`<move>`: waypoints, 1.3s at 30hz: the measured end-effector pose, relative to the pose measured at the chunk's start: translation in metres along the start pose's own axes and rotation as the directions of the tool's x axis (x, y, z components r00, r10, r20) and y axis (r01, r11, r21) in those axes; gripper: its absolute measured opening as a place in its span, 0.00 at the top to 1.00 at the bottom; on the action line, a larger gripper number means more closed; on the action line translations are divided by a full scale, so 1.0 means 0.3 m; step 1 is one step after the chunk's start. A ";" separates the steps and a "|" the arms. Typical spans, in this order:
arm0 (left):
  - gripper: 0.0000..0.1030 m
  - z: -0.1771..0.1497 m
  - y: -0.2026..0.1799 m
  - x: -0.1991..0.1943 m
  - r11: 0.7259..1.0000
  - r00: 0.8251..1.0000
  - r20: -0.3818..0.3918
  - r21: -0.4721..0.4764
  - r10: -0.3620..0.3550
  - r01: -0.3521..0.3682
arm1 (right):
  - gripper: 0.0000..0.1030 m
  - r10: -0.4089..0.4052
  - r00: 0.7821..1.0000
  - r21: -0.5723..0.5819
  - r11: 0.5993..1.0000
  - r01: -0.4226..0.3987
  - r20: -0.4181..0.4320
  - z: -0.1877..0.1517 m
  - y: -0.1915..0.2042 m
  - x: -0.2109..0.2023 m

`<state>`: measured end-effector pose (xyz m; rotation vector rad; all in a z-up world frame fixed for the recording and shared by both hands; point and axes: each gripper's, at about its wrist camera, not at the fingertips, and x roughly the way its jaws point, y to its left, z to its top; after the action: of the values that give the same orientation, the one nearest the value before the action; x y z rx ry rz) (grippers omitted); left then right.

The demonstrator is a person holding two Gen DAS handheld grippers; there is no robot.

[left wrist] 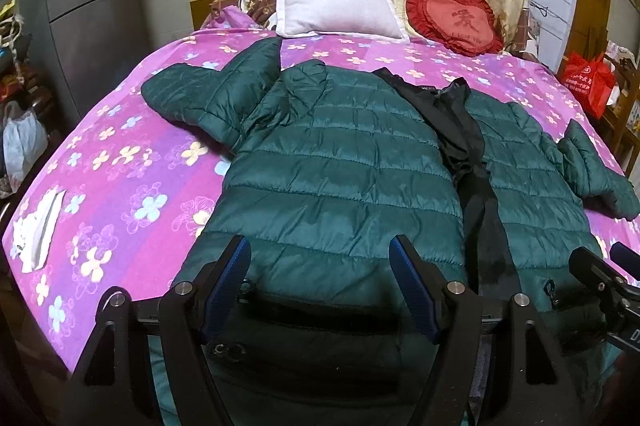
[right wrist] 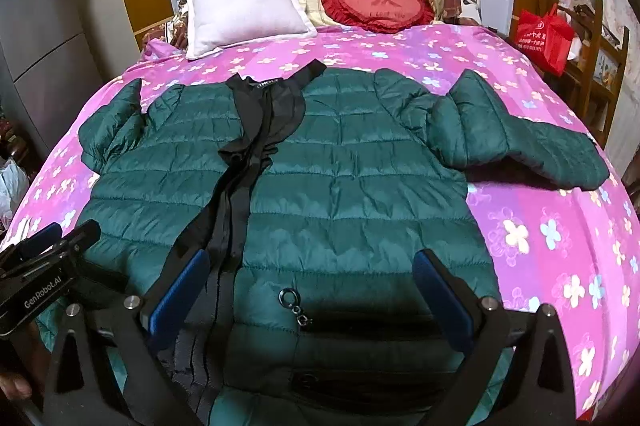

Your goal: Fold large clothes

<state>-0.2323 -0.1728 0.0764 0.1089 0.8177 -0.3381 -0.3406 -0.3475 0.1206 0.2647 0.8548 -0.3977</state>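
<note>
Green puffer jacket (left wrist: 340,162) lies flat, collar toward 12 o'clock on the bedspread (left wrist: 120,154); left gripper (left wrist: 320,258) and right gripper (right wrist: 312,266) both released, poised above its hem.

Jacket hem (left wrist: 320,366): we lose it beneath the left gripper (left wrist: 320,290) and the picture's bottom edge.
Heart cushion (right wrist: 376,0): its small lettering is too blurred for us to read.
Red bag (right wrist: 544,34): print unreadable.

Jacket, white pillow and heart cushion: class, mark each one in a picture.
jacket (right wrist: 352,178), right wrist view, quilted front panel.
white pillow (left wrist: 332,0), left wrist view, middle of its face.
heart cushion (right wrist: 378,0), right wrist view, centre near the stitched character.
</note>
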 end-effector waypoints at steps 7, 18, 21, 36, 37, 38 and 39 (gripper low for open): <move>0.57 -0.005 -0.010 0.003 1.000 1.000 0.004 0.006 -0.003 0.003 | 0.00 0.001 1.000 0.017 1.000 -0.001 -0.001 0.002 -0.008 0.013; 0.57 -0.007 -0.016 -0.006 1.000 1.000 0.018 0.006 -0.008 0.008 | 0.00 -0.006 1.000 0.015 1.000 0.006 -0.009 0.003 -0.004 0.021; 0.57 -0.007 -0.014 -0.006 1.000 1.000 0.018 0.006 -0.008 0.008 | 0.00 -0.006 1.000 0.014 1.000 0.007 -0.016 0.004 -0.005 0.021; 0.57 -0.008 -0.019 0.006 1.000 1.000 0.011 0.010 -0.018 0.018 | 0.00 -0.001 0.999 0.017 1.000 0.002 -0.032 0.012 -0.002 0.028; 0.57 -0.008 -0.020 0.006 1.000 1.000 0.012 0.011 -0.017 0.017 | 0.00 -0.001 0.999 0.017 1.000 0.001 -0.032 0.011 -0.002 0.028; 0.57 -0.008 -0.019 0.006 1.000 1.000 0.013 0.011 -0.017 0.017 | 0.00 0.000 0.999 0.018 1.000 0.001 -0.035 0.019 0.008 0.033; 0.57 -0.005 -0.020 0.007 1.000 1.000 0.013 0.012 -0.017 0.016 | 0.00 -0.001 0.999 0.016 1.000 0.002 -0.036 0.021 0.008 0.035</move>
<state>-0.2339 -0.1786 0.0741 0.1108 0.8041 -0.3588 -0.3290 -0.3502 0.1165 0.2868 0.8877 -0.4024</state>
